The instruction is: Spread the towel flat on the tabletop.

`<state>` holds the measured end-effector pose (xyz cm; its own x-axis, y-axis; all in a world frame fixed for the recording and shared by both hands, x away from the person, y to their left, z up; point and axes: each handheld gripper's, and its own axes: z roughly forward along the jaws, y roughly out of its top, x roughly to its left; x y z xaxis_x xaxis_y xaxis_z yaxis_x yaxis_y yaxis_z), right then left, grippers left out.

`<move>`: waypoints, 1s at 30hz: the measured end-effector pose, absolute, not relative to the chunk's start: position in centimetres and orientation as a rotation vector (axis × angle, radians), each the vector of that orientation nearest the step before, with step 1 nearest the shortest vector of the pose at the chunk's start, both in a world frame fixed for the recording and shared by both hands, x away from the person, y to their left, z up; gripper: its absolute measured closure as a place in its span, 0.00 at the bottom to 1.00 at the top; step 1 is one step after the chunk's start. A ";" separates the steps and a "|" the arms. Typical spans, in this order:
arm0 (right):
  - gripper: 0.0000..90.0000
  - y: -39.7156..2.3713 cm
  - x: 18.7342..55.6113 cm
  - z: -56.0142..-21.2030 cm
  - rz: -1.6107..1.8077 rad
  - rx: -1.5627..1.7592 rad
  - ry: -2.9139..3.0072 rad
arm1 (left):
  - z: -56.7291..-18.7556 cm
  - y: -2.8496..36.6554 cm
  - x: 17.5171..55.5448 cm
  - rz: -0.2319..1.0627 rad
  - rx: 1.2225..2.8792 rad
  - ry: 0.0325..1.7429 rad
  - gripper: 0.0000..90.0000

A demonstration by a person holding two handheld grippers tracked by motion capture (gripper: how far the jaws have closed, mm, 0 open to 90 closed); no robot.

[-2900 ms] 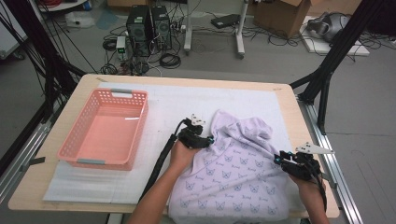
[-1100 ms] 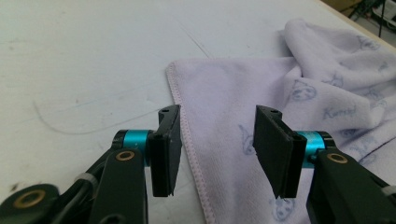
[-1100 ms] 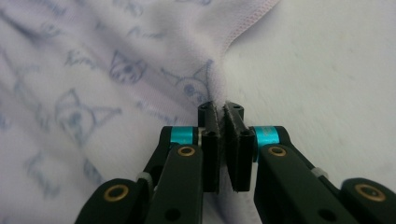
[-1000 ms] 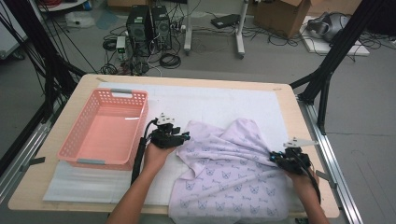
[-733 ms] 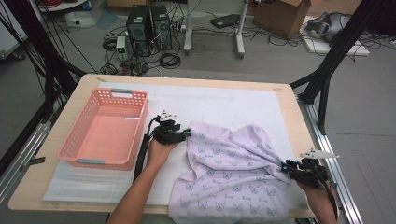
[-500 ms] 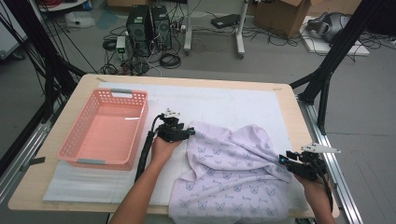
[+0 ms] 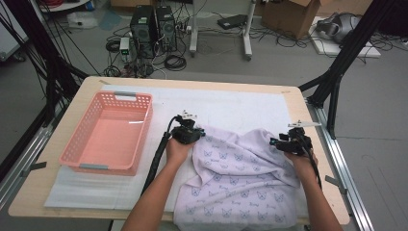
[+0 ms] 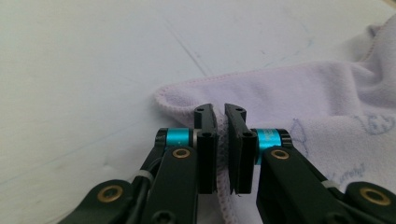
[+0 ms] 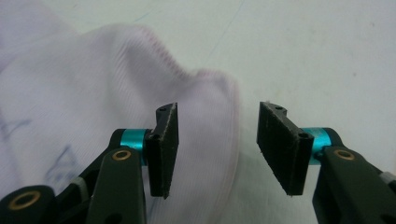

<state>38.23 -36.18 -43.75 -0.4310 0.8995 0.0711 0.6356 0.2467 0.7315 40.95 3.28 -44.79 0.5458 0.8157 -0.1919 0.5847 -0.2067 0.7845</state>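
Observation:
A pale lilac towel [image 7: 240, 178] printed with small butterflies lies rumpled on the near right part of the table. My left gripper [image 7: 197, 134] sits at its far left corner. In the left gripper view its jaws [image 8: 221, 116] have just closed and pinch the hemmed edge of the towel [image 8: 299, 98]. My right gripper [image 7: 275, 142] is at the towel's far right corner. Its jaws [image 9: 217, 116] have just been opening and stand apart, with the towel's edge [image 9: 116, 79] lying loose between them and untouched by the pads.
A pink plastic basket [image 7: 82, 159] with nothing in it stands at the left. A white mat [image 7: 231, 103] covers most of the wooden table [image 7: 298, 103]. Beyond the table are computer towers, cables and black frame legs on the floor.
The right gripper let the towel go, swung out to the right and came back left and farther up the table to the far right corner. The left gripper shifted slightly right onto the corner.

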 end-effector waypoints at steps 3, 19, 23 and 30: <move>0.57 -35.8 39.0 -43.6 1.016 1.409 2.149 | -43.4 5.4 40.7 0.388 1.857 1.206 0.94; 0.93 -33.2 41.4 -43.9 0.924 1.315 2.284 | -44.3 5.5 39.9 0.399 2.007 1.133 0.91; 0.94 -34.1 42.7 -43.4 0.983 1.307 2.184 | -43.1 5.7 40.6 0.506 1.923 1.144 0.92; 0.95 -34.3 44.9 -42.0 1.054 1.269 1.981 | -42.2 6.1 41.7 0.586 1.761 1.148 0.91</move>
<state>44.85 -34.31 -41.96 -0.3984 0.9164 -0.0391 0.4797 0.2445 0.8427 41.69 6.14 -42.24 0.4512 0.8879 -0.0893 0.4482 -0.1390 0.8831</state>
